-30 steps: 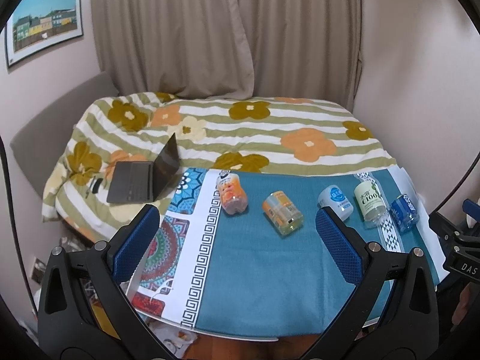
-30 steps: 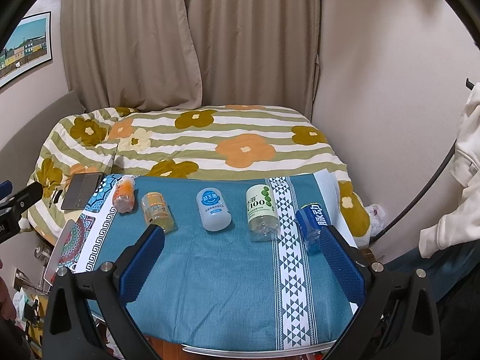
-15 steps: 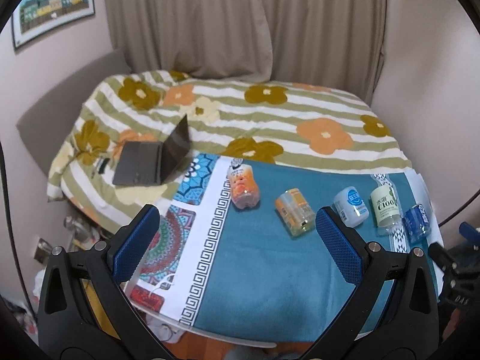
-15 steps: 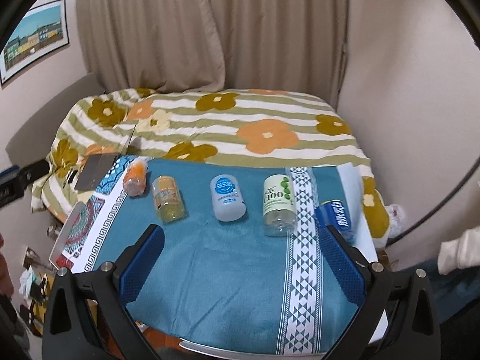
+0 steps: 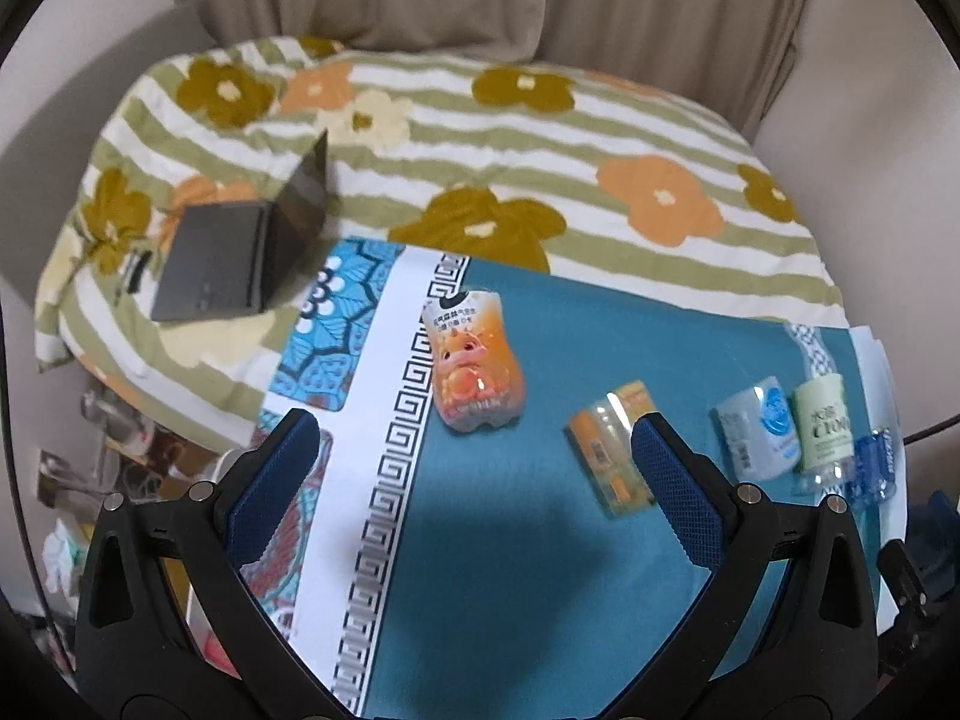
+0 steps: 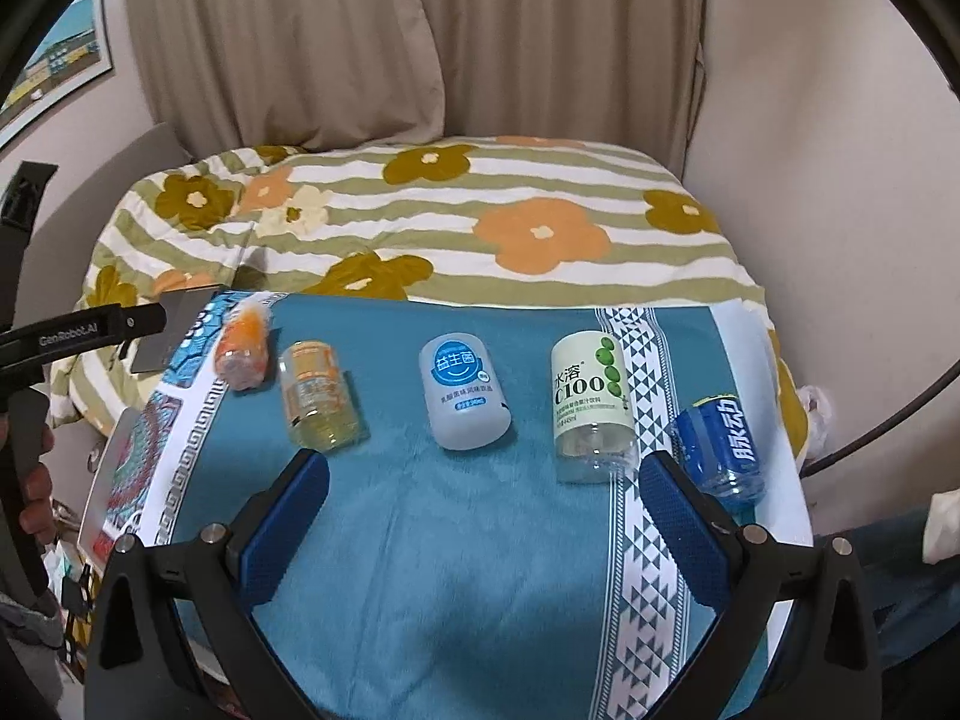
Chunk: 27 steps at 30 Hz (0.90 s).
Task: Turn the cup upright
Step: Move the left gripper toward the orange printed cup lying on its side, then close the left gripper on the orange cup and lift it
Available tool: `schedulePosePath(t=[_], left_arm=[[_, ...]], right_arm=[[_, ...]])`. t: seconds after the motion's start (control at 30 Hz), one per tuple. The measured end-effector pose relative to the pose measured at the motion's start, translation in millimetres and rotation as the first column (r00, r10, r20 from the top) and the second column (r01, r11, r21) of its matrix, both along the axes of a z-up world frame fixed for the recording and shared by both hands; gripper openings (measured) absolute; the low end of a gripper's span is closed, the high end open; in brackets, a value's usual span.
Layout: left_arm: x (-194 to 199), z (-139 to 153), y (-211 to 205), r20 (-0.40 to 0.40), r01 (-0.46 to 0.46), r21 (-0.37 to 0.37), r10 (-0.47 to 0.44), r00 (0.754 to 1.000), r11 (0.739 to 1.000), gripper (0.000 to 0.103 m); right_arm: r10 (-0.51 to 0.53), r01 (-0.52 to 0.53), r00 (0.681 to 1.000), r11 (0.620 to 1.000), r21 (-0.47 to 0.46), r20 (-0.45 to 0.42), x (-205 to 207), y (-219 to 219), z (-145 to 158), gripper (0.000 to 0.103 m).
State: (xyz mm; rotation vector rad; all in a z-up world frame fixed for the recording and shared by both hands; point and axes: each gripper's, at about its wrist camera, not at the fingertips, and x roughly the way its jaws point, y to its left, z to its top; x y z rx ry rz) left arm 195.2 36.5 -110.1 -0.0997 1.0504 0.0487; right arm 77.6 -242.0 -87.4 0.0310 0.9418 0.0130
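Observation:
Several bottle-like cups lie on their sides in a row on the blue cloth (image 6: 456, 528): an orange one (image 5: 474, 369) (image 6: 243, 348), a yellow one (image 5: 609, 456) (image 6: 315, 396), a white one with a blue label (image 6: 465, 393) (image 5: 757, 435), a pale green "C100" one (image 6: 591, 405) (image 5: 825, 429) and a blue one (image 6: 723, 450) (image 5: 873, 468). My left gripper (image 5: 474, 462) is open and empty, above the cloth in front of the orange one. My right gripper (image 6: 483, 510) is open and empty, in front of the white and green ones.
The cloth-covered table stands against a bed with a flowered striped quilt (image 6: 456, 222). An open laptop (image 5: 240, 252) lies on the bed at left. The left gripper's body (image 6: 78, 330) shows at the left edge of the right wrist view. Clutter lies on the floor at left (image 5: 114, 450).
My left gripper has moved forward and down toward the orange cup. My right gripper has come closer to the row of cups. Both stay open.

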Motion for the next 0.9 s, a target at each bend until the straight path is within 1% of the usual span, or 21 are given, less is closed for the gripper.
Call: schedulePosePath(t=[0.13, 0.33, 0.37, 0.4, 0.47, 0.57, 0.67, 0.7, 0.73, 0.9], left_arm=[[28, -25, 7, -0.058, 0.007, -0.011, -0.008, 0.998, 1.000, 0.103], [70, -64, 13, -0.156, 0.014, -0.053, -0.022, 0.987, 0.999, 0.101], [72, -68, 13, -0.167, 0.016, -0.055, -0.025, 0.986, 0.998, 0.099], [77, -74, 13, -0.185, 0.020, -0.060, -0.031, 0.982, 0.998, 0.093], [85, -84, 12, -0.213, 0.026, -0.064, -0.039, 0.976, 0.998, 0.092], [94, -98, 12, -0.252, 0.031, -0.080, -0.050, 0.966, 0.996, 0.085], [97, -106, 10, -0.280, 0.038, -0.093, -0.063, 0.958, 0.995, 0.082], [98, -109, 9, -0.288, 0.043, -0.095, -0.068, 0.955, 0.995, 0.078], [99, -111, 9, -0.294, 0.046, -0.095, -0.072, 0.953, 0.994, 0.069], [100, -114, 10, -0.299, 0.056, -0.119, -0.089, 0.950, 0.991, 0.067]], right_arm=[[-0.030, 0.030, 0.999, 1.000, 0.003, -0.028, 21, 3, -10, 0.103], [-0.055, 0.055, 0.996, 0.999, -0.002, -0.072, 48, 16, -23, 0.103], [-0.058, 0.058, 0.995, 0.998, -0.003, -0.077, 52, 17, -25, 0.103], [-0.061, 0.061, 0.995, 0.998, -0.004, -0.081, 55, 18, -26, 0.103], [-0.068, 0.068, 0.993, 0.998, -0.006, -0.091, 61, 21, -30, 0.103], [-0.079, 0.078, 0.991, 0.997, -0.012, -0.108, 69, 24, -36, 0.103], [-0.087, 0.086, 0.989, 0.996, -0.012, -0.123, 75, 26, -41, 0.103], [-0.091, 0.090, 0.988, 0.996, -0.009, -0.129, 78, 26, -43, 0.103], [-0.092, 0.092, 0.987, 0.996, -0.008, -0.132, 80, 26, -44, 0.103], [-0.096, 0.096, 0.986, 0.995, -0.008, -0.139, 87, 29, -47, 0.103]])
